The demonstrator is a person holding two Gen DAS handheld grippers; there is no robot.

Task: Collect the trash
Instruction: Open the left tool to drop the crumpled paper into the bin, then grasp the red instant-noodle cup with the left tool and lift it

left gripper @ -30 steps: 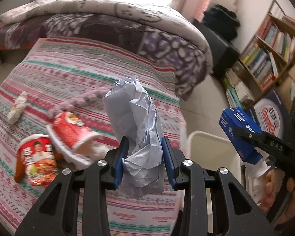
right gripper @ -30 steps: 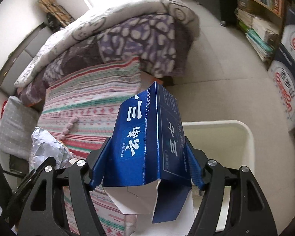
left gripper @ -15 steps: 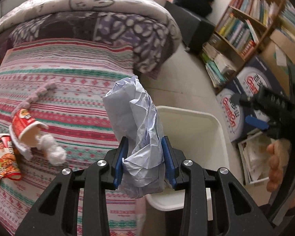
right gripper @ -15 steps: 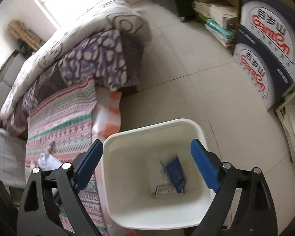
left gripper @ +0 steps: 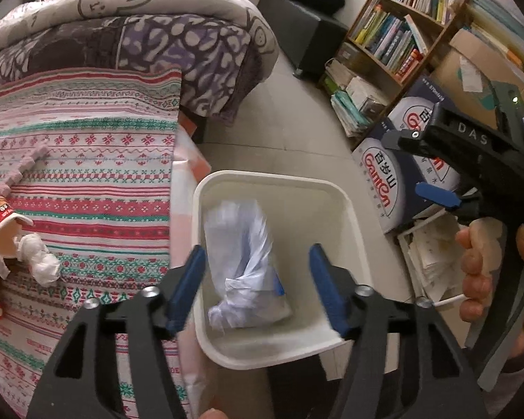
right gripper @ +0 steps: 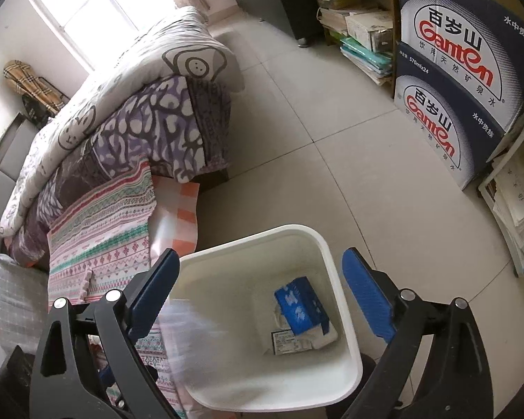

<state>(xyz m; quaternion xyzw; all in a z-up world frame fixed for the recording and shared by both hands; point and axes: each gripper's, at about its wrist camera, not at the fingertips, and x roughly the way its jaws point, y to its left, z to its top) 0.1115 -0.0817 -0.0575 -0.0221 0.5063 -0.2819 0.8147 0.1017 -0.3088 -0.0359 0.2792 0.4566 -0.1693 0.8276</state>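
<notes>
Each hand-held gripper is built of matte black plastic arms with triangular cut-outs, joined by round silver screws. The left hand-held gripper [left gripper: 256, 284] ends in two long blue pads [left gripper: 187, 288]. The right hand-held gripper [right gripper: 260, 295] has the same black frame and blue pads [right gripper: 365, 296]. Seen from the left wrist camera, the right hand-held gripper's black body carries raised letters "DAS", a small green light and a grey-green handle. A thin white cable [left gripper: 449, 302] runs by the right hand [left gripper: 489, 269], which has a dark sleeve [left gripper: 522, 363] at its wrist.
</notes>
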